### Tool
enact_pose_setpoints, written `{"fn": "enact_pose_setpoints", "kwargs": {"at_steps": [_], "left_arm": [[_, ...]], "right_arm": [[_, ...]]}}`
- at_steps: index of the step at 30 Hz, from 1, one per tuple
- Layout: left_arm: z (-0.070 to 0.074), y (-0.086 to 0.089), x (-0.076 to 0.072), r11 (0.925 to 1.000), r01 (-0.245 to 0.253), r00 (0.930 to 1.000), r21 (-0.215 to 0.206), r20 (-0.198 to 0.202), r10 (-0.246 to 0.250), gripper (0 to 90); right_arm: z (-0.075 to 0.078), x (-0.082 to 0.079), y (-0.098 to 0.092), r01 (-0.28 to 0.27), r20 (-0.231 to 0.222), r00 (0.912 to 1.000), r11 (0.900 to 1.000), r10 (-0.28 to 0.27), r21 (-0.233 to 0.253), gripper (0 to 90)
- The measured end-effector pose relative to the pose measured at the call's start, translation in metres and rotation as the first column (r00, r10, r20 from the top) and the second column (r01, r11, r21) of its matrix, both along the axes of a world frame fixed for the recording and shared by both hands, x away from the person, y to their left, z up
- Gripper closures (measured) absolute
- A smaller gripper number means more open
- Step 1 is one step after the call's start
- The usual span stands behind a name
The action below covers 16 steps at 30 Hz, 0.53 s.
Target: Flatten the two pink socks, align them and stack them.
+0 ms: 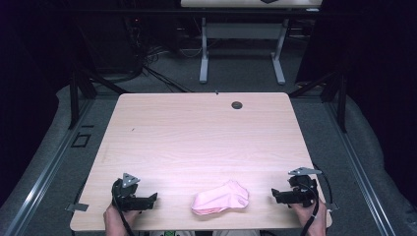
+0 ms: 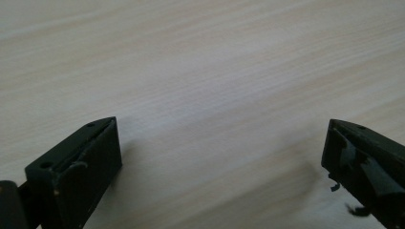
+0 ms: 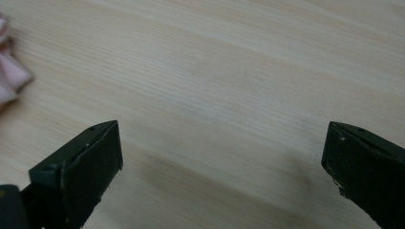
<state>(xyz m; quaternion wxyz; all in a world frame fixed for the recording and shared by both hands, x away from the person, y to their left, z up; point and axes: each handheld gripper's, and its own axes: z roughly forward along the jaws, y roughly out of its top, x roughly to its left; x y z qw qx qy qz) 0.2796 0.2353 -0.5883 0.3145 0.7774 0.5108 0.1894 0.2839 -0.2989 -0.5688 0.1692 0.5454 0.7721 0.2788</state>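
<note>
High view puts us at the near edge of the surface (image 1: 206,132), a pale wood-grain top, with our two hands coming in from the bottom. Our left claw (image 1: 151,199) rests near the left corner and points inward to the right; our right claw (image 1: 276,195) sits near the right corner and points inward to the left. Between them, close to the near edge and a little right of centre, lies the pink cloth (image 1: 220,197), crumpled into a soft heap. Neither claw touches it; both stand well apart from it, one on each side, which we judge to be a ready stance for taking the cloth from both ends.

Left gripper view shows our left claw (image 2: 219,157) with its jaws wide apart and nothing between them but bare wood. Right gripper view shows the same for our right claw (image 3: 219,157): jaws spread wide, empty, with a pink edge of the cloth (image 3: 10,76) at the far left of that view.

Farther off, the surface is bare up to a small dark round grommet (image 1: 237,104) near the far edge. Beyond it the grey floor (image 1: 236,73) carries the white legs of another table (image 1: 203,54) and some dark cables (image 1: 157,69).
</note>
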Motion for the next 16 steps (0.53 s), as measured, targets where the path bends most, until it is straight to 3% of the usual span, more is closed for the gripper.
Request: {"fn": "enact_pose_setpoints", "kwargs": {"at_steps": [4, 9, 16], "left_arm": [[-0.004, 0.003, 0.003, 1.0, 0.008, 0.9993, 0.004, 0.035, -0.008, 0.0], [-0.005, 0.005, 0.007, 0.9998, 0.022, 0.9986, 0.005, 0.048, -0.022, 0.0], [-0.005, 0.006, 0.012, 0.9997, 0.022, 0.9985, 0.007, 0.049, -0.023, 0.0]], "right_arm": [[-0.01, 0.004, -0.002, 0.012, -0.016, 0.9998, 0.999, -0.012, -0.046, 0.0], [-0.02, -0.002, -0.008, -0.022, 0.117, 0.9929, 1.0, 0.021, 0.007, 0.0], [-0.021, -0.004, -0.009, -0.025, 0.129, 0.9914, 1.0, 0.024, 0.009, 0.0]]}}
